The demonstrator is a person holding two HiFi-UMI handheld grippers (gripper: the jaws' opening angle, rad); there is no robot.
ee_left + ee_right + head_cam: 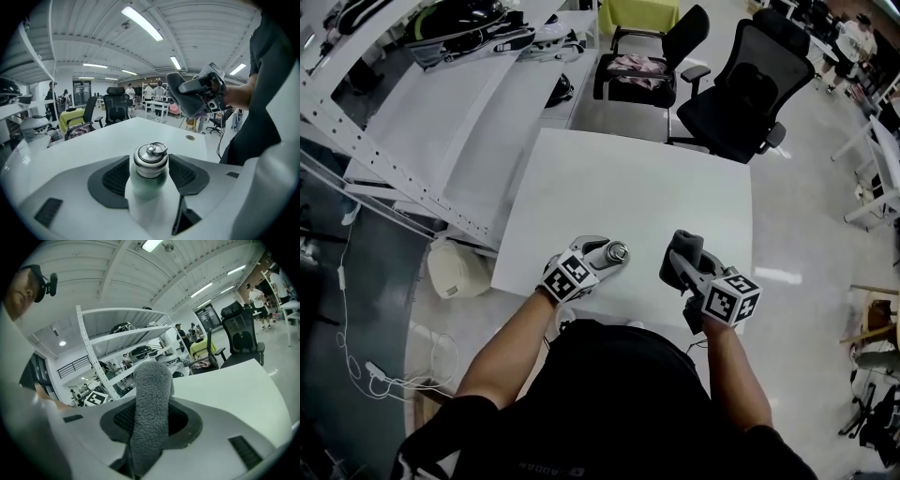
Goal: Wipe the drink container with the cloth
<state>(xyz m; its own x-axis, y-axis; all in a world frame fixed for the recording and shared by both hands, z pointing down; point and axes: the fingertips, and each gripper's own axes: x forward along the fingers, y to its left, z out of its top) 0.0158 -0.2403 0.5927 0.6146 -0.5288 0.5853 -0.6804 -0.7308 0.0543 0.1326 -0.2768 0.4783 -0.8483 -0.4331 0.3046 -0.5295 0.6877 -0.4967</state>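
My left gripper (598,257) is shut on a pale green metal bottle (149,178) with a steel cap and ring, held above the white table (628,187) near its front edge. The bottle (612,253) points toward the right gripper. My right gripper (684,255) is shut on a folded grey cloth (151,413), which sticks out past the jaws. The cloth (685,244) sits a short way to the right of the bottle, apart from it. In the left gripper view the right gripper (194,93) with the cloth hovers above and beyond the bottle.
Two black office chairs (741,84) stand beyond the table's far edge, one with pink fabric (637,66) on its seat. White shelving (441,103) runs along the left. A beige object (457,267) lies on the floor at the table's left corner.
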